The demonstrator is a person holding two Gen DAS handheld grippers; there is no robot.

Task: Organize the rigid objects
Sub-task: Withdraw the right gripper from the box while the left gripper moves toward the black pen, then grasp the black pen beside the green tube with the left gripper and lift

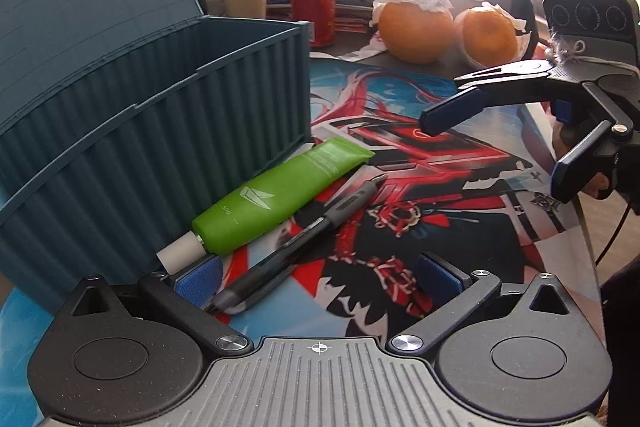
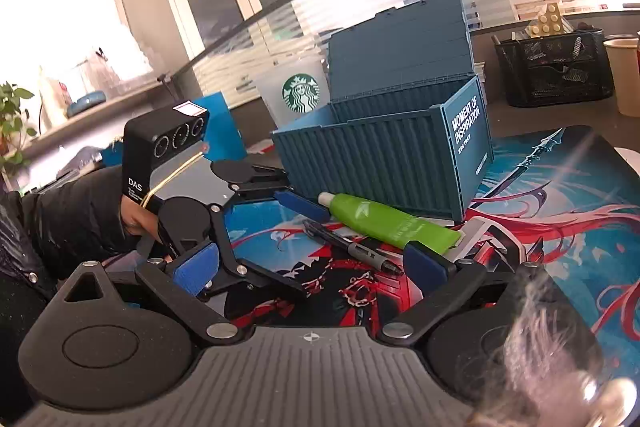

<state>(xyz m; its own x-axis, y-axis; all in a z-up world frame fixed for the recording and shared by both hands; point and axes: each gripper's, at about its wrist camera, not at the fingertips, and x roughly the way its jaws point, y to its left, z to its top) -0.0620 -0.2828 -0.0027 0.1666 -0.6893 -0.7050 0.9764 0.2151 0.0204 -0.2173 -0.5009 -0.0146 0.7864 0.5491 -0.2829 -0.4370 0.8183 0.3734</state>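
Two hand-held grippers, left hand-held gripper [image 1: 318,281] and right hand-held gripper [image 2: 312,265], both spread, empty; green tube [image 1: 276,197] beside pen [image 1: 304,233].

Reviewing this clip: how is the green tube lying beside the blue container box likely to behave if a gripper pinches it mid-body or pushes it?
The green tube looks like soft plastic with a flat crimped end, so it would probably dent under a pinch rather than stay rigid. Its flattened shape suggests sliding, not rolling, on the printed mat. The glossy skin may be somewhat slippery; gripping near the white cap seems firmer.
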